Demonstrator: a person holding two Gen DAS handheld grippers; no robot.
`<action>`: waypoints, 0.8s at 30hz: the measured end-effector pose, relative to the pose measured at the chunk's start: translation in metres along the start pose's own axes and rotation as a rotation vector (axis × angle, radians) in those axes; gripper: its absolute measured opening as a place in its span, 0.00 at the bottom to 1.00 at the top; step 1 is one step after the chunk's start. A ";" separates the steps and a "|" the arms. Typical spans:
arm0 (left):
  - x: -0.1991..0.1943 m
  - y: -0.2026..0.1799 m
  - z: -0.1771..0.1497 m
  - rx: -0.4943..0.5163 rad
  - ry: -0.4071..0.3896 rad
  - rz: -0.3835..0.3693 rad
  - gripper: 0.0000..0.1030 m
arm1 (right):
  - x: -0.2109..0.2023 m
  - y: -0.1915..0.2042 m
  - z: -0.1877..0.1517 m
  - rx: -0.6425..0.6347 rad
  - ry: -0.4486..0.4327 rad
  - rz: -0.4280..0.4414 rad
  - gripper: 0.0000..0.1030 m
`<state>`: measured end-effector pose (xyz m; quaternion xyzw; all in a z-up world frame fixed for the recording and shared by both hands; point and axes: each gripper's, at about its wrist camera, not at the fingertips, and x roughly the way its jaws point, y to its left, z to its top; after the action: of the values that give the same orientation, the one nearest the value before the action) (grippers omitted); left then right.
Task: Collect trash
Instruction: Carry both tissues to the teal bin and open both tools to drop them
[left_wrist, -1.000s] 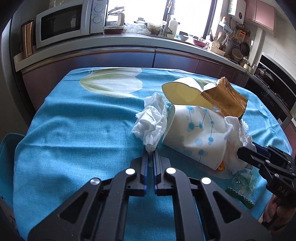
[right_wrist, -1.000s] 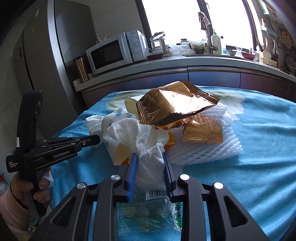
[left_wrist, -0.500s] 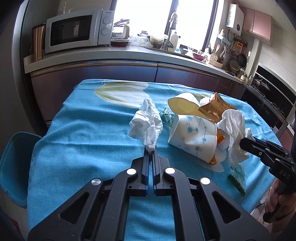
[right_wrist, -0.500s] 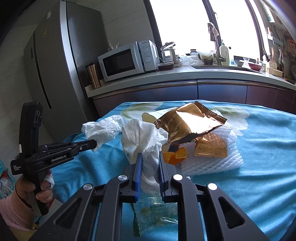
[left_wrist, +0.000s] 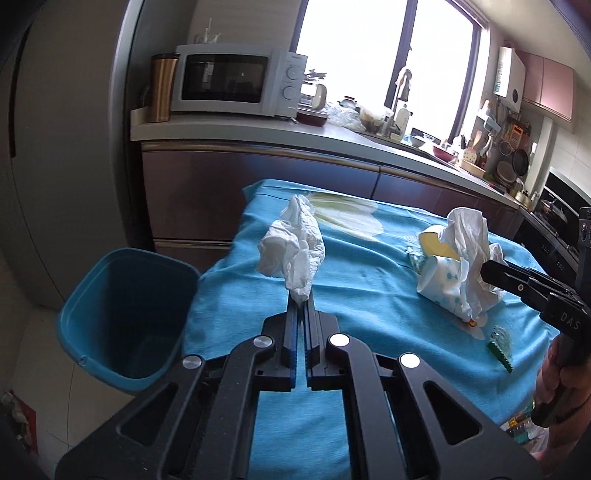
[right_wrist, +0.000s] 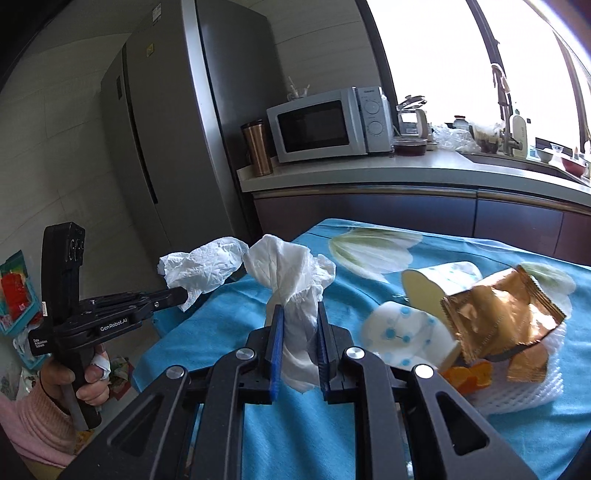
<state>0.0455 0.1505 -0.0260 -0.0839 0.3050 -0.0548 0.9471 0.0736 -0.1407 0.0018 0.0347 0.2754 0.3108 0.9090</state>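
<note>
My left gripper (left_wrist: 301, 300) is shut on a crumpled white tissue (left_wrist: 291, 251), held up over the left end of the blue-clothed table (left_wrist: 369, 306). A blue trash bin (left_wrist: 122, 317) stands on the floor just left of it, open at the top. My right gripper (right_wrist: 297, 309) is shut on a second white tissue (right_wrist: 291, 273), lifted off the pile. In the right wrist view the left gripper (right_wrist: 181, 295) shows at the left with its tissue (right_wrist: 203, 266). In the left wrist view the right gripper (left_wrist: 487, 271) shows at the right with its tissue (left_wrist: 467, 251).
On the table lie a tipped paper cup with blue dots (right_wrist: 402, 336), a gold foil wrapper (right_wrist: 506, 317), white foam netting (right_wrist: 524, 391), orange peel (right_wrist: 465, 376) and a small clear wrapper (left_wrist: 500, 350). A counter with a microwave (left_wrist: 236, 79) runs behind; a fridge stands left.
Both grippers have risen and swung left, each carrying its tissue off the pile. The blue bin has come into full view beside the left gripper. The right jaws have closed tighter on their tissue.
</note>
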 end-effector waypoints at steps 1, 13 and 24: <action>-0.004 0.012 0.000 -0.015 -0.005 0.020 0.03 | 0.007 0.005 0.004 -0.008 0.008 0.022 0.14; -0.011 0.120 -0.012 -0.146 0.014 0.220 0.03 | 0.094 0.070 0.046 -0.070 0.095 0.250 0.14; 0.014 0.163 -0.029 -0.214 0.071 0.286 0.03 | 0.176 0.128 0.059 -0.099 0.223 0.329 0.14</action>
<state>0.0488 0.3048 -0.0888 -0.1381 0.3510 0.1105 0.9195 0.1496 0.0710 -0.0026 0.0000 0.3492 0.4703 0.8105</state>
